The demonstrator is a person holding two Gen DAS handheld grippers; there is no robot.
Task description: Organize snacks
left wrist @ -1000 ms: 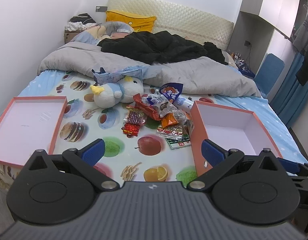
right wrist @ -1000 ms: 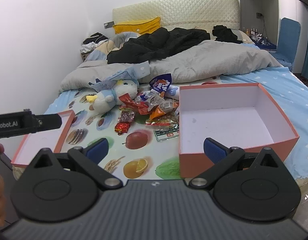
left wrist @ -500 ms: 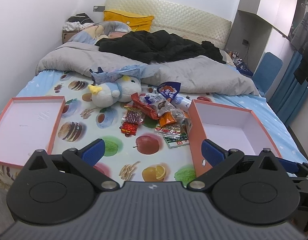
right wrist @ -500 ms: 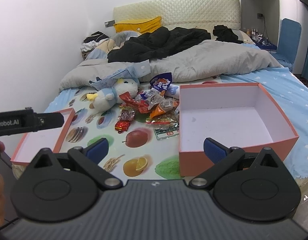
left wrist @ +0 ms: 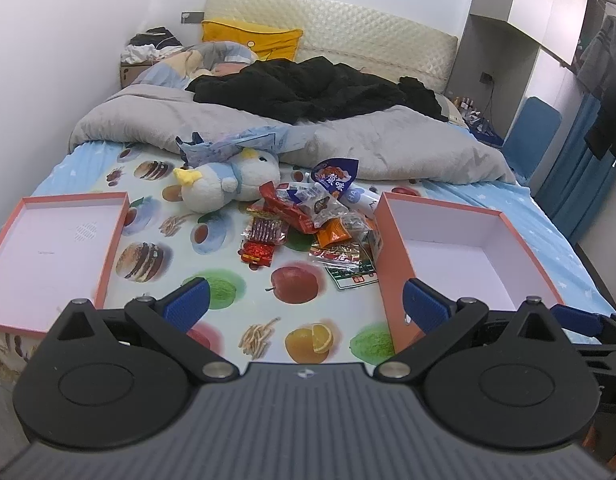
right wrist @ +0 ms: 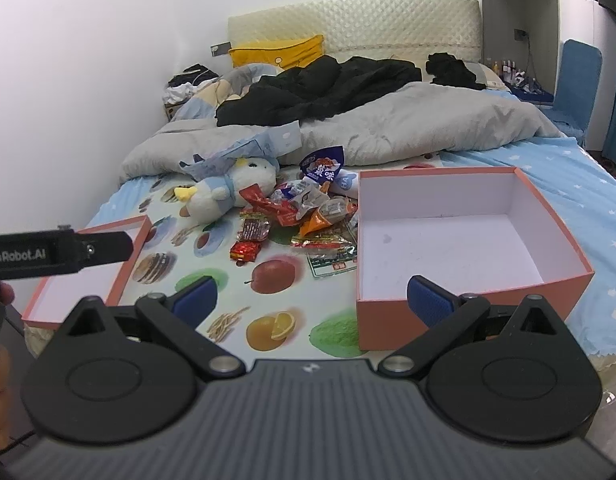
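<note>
A pile of snack packets point(left wrist: 319, 220) lies on the fruit-print sheet in the middle of the bed; it also shows in the right wrist view point(right wrist: 304, 216). An empty salmon box point(left wrist: 463, 248) sits right of the pile, also seen in the right wrist view point(right wrist: 459, 248). Its shallow lid point(left wrist: 48, 248) lies at the left, also in the right wrist view point(right wrist: 88, 272). My left gripper point(left wrist: 306, 304) is open and empty near the foot of the bed. My right gripper point(right wrist: 311, 300) is open and empty, its right finger in front of the box.
A plush duck point(left wrist: 224, 186) lies just behind the snacks, left of them. A grey duvet point(left wrist: 347, 136) with black clothes point(left wrist: 308, 88) covers the far half of the bed. A blue chair point(left wrist: 531, 132) stands at the right. The left gripper's body point(right wrist: 56, 254) shows in the right view.
Both grippers have shifted slightly; the snack pile and boxes sit a little higher and nearer in both views. Nothing on the bed has moved.
</note>
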